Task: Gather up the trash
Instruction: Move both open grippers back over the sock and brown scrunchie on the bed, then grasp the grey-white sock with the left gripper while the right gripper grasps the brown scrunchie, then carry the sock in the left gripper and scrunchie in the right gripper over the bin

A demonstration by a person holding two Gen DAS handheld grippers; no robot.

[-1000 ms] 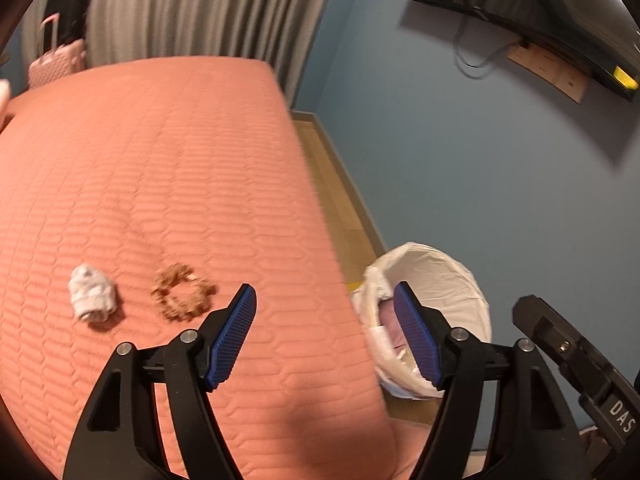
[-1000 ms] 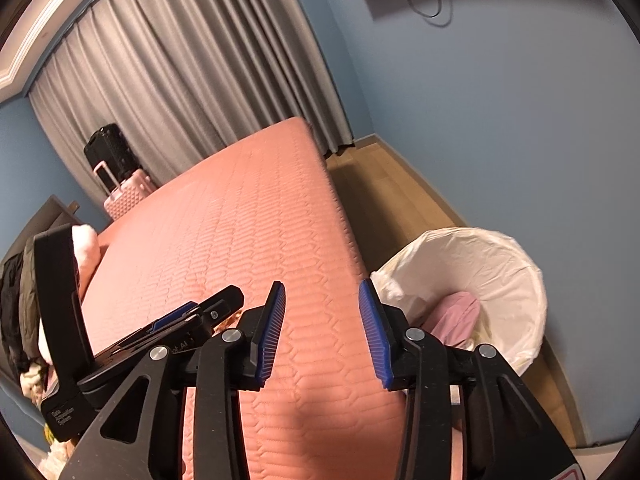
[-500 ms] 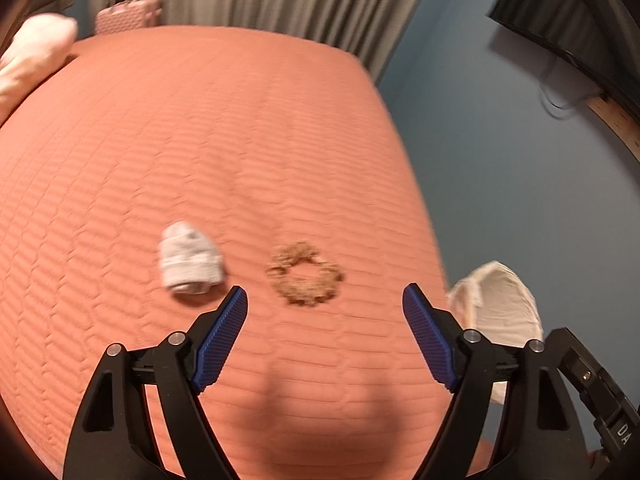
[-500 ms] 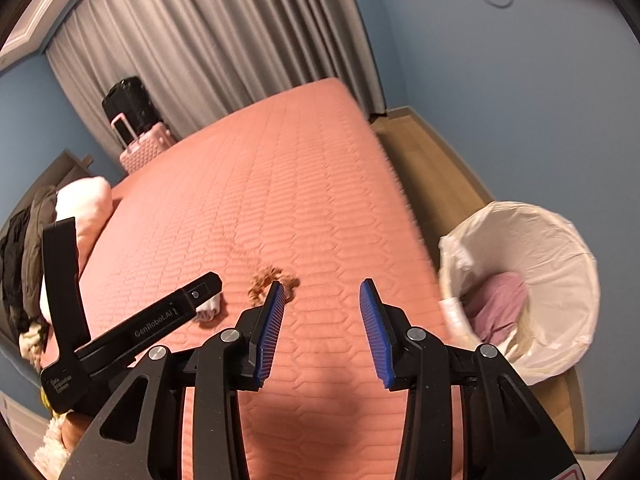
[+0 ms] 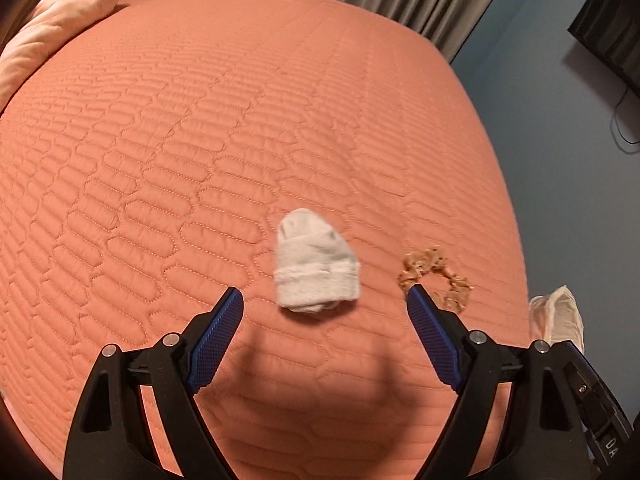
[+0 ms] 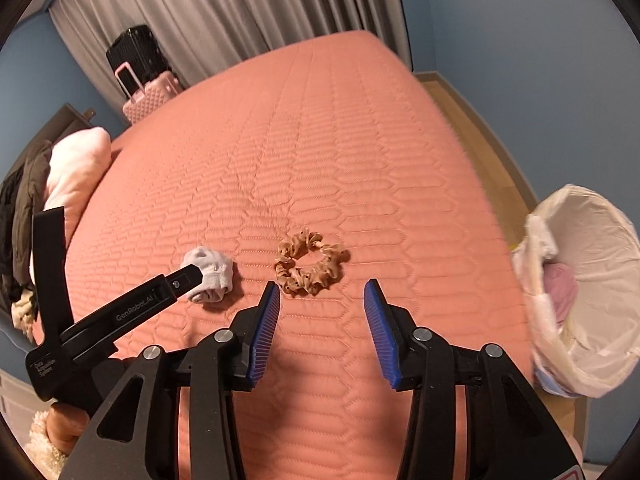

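Quilted salmon bedspread (image 5: 200, 140) bears a ribbed white sock (image 5: 316, 272) beside ruffled scrunchie (image 6: 308, 266).

The left gripper's (image 5: 322, 300) right finger is covering part of the scrunchie (image 5: 440, 276). The lined bin (image 5: 558, 318), right of those jaws, is lying mostly hidden behind the other gripper's body.

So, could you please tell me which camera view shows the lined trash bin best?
The right wrist view: the trash bin shows its whole white-lined opening beside the bed, with something pink inside. The left wrist view catches only a sliver of its liner at the right edge.
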